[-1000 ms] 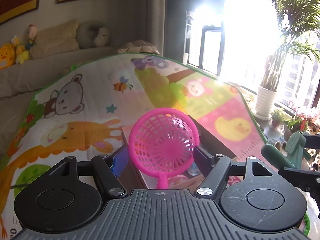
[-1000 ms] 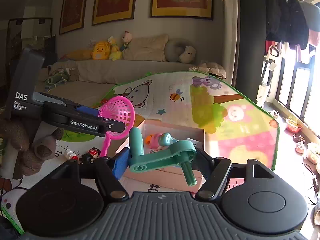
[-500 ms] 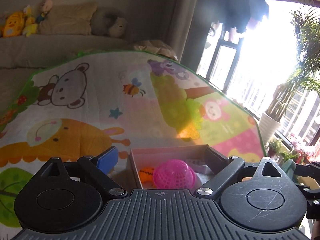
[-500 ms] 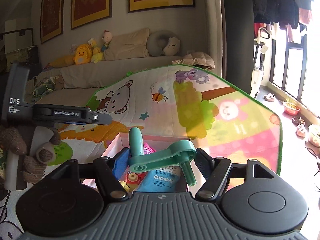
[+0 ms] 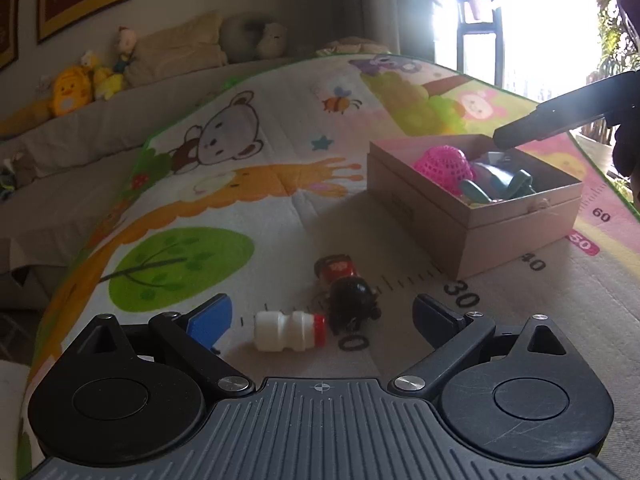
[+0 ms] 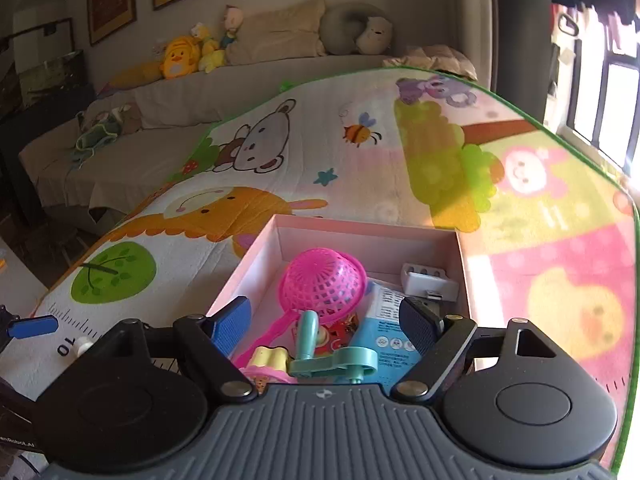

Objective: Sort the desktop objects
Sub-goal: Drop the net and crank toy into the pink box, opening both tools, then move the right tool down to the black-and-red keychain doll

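One bottle (image 5: 289, 330), perhaps two figures (image 5: 344, 286), outside one box (image 5: 472, 216).

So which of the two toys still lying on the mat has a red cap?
The little white bottle, lying on its side right in front of the left claw. The toy beside it is black and red and has no cap.

Plush toys (image 6: 188, 54), cushions (image 6: 280, 34) on sofa (image 6: 168, 100)

Both tongs are angled downward. The left tongs (image 5: 322, 312) are spread wide, nothing gripped; the right tongs (image 6: 324, 320), just opened further, are likewise empty.
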Available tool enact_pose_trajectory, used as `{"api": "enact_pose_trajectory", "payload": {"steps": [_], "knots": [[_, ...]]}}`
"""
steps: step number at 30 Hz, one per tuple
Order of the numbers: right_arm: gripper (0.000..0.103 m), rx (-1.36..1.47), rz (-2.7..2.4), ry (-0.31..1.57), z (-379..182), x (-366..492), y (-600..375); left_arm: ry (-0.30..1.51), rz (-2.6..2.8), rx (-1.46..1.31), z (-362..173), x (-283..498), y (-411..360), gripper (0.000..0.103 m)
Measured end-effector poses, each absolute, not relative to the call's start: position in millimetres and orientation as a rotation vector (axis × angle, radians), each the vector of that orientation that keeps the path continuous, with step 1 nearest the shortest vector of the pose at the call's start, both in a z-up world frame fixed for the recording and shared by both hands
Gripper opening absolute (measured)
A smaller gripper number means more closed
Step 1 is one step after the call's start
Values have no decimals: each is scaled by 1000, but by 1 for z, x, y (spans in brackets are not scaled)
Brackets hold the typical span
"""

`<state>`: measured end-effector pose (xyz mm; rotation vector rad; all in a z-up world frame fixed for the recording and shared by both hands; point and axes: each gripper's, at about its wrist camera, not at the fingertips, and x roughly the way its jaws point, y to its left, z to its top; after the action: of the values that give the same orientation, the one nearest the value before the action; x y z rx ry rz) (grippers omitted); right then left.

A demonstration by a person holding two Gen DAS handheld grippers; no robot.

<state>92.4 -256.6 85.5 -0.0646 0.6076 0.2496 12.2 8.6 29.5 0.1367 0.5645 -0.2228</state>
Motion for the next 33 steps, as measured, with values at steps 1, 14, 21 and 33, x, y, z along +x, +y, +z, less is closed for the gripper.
{"api": "enact_pose_trajectory", "payload": {"steps": [1, 14, 21, 33], "knots": [[82, -108, 269, 590, 86, 86, -244, 575, -194, 125, 26, 10, 15, 100], [55, -142, 498, 756, 39, 100, -100, 581, -131, 107, 11, -4, 43, 100], [32, -164, 502, 855, 15, 105, -90, 543, -154, 96, 13, -8, 44, 100], [31, -240, 447, 801, 11, -7, -163, 604, -199, 77, 12, 5, 39, 100]]}}
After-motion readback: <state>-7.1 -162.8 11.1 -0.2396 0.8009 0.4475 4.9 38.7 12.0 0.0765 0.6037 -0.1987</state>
